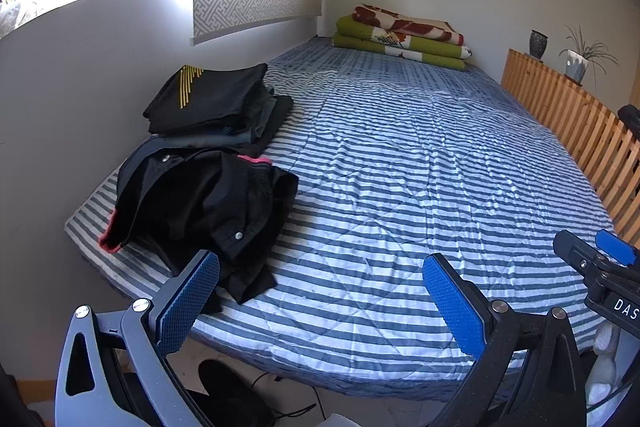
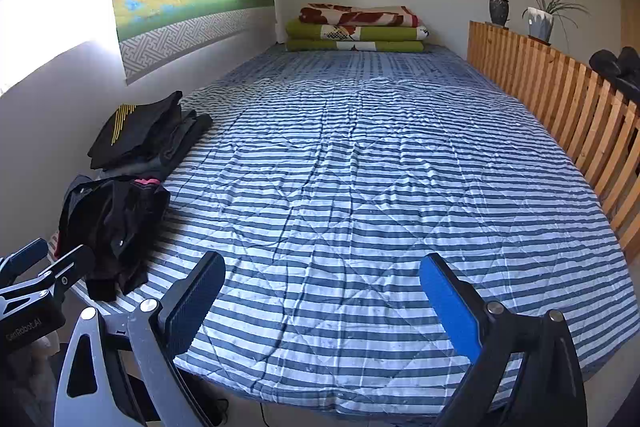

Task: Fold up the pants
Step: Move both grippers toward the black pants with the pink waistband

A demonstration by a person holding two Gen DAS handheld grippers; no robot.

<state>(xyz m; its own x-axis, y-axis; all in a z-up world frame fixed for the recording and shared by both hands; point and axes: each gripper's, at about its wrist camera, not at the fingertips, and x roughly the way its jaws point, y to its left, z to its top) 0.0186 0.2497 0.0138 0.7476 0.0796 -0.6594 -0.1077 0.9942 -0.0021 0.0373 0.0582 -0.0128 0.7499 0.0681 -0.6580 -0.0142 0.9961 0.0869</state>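
The bed, under a blue-and-white striped quilt, fills both views, with a wall along its left edge and a wooden slatted rail along its right. Most of the quilt lies bare. At the far end sits a stack of folded blankets, green below and red-patterned on top.

Along the left edge, about midway, is a pile of folded dark clothes, the top piece marked with yellow stripes. Just nearer, at the near left corner and touching that pile, lie the crumpled black pants, heaped on themselves with metal snaps and a pink trim showing; one end hangs toward the near edge.

The left gripper hovers over the near edge, its fingers wide apart and empty, the left finger right beside the pants' trailing end. The right gripper hangs over the near middle of the bed, fingers likewise spread with nothing between them, well apart from the pants.

The pants look light, limp and a little slick, so they will likely sag and bunch wherever they are not held. I judge the firmer waistband, near the snaps, the best hold: one gripper at each side of it, to lift the heap, shake it out and lay it flat on the bare quilt.
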